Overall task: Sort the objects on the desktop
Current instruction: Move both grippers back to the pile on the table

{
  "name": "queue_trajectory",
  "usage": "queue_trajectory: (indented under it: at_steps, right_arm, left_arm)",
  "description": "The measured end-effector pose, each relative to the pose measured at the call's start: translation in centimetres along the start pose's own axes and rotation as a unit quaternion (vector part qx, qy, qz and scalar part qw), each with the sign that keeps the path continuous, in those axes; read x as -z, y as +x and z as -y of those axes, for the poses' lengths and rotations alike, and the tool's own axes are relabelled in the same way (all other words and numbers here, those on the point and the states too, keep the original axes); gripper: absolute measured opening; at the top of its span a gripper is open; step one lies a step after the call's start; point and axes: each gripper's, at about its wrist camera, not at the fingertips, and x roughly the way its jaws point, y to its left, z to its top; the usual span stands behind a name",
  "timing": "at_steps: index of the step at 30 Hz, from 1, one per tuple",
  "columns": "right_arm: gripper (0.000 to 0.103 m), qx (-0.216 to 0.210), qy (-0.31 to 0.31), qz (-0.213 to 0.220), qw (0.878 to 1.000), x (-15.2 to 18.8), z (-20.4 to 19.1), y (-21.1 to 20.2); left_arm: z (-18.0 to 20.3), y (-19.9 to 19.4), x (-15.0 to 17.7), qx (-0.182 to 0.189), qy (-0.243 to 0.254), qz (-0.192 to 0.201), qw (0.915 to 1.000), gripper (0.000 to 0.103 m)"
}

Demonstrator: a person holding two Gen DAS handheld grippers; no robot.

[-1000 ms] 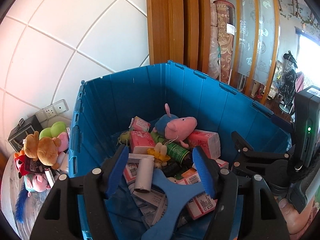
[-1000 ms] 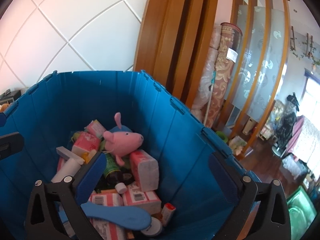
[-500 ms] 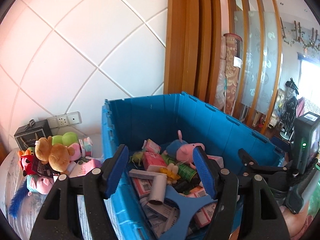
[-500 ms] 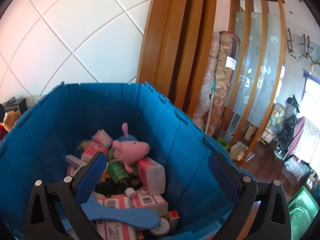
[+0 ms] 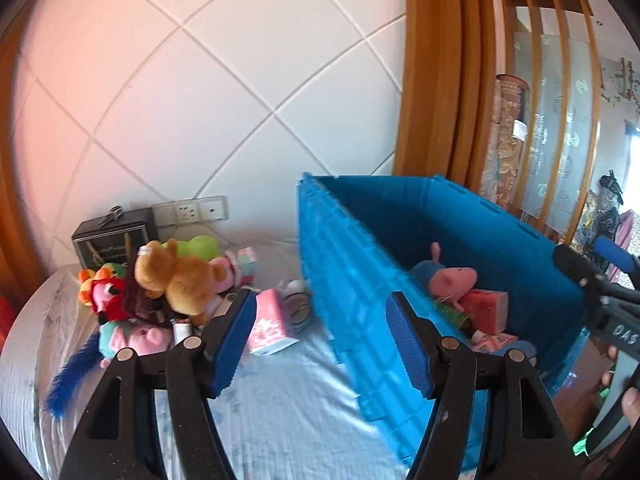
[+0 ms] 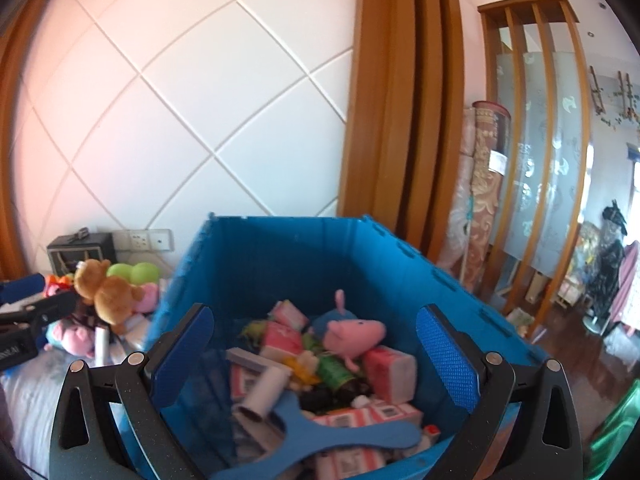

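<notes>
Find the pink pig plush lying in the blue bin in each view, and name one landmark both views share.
Left wrist: pig plush right of centre, behind the bin's near wall.
Right wrist: pig plush at centre, between the open fingers, atop the boxes.
Shared landmark: brown teddy left of the blue bin.

1. We see a white wall [image 5: 224, 92] crossed by diagonal grooves.
2. Low on that wall sits a row of sockets [image 5: 190, 211], white and pale.
3. Just right of the wall stands a brown wooden door frame [image 6: 394, 100].
4. Right of the frame, rolled patterned carpets [image 6: 482, 184] stand upright.
5. Beyond the carpets we find a frosted glass screen [image 6: 532, 152] with wooden slats.
6. Past the screen, well away from the wall, lies dark wooden floor [image 6: 568, 344].
</notes>
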Motion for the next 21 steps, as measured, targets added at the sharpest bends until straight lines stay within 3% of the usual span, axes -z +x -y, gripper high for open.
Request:
queue_trajectory:
  at_steps: [12, 16, 21]
  right_arm:
    - [0.103, -0.128, -0.029, 0.027, 0.991, -1.0, -13.3, -1.3]
    - [0.103, -0.173, -0.060, 0.013, 0.983, -0.7, -18.2, -0.1]
    - [0.103, -0.209, -0.082, -0.018, 0.974, 0.6, -22.8, 3.1]
  left_arm:
    - [-14.5, 0.1, 3.7, -0.083, -0.052, -0.046, 0.9942, 0.066]
    - [-19.2, 1.2, 5.4, -0.119, -0.073, -0.073, 0.9876, 0.066]
    - [-23.7, 3.3, 7.5, -0.138, -0.108, -0.103, 0.9791, 0.066]
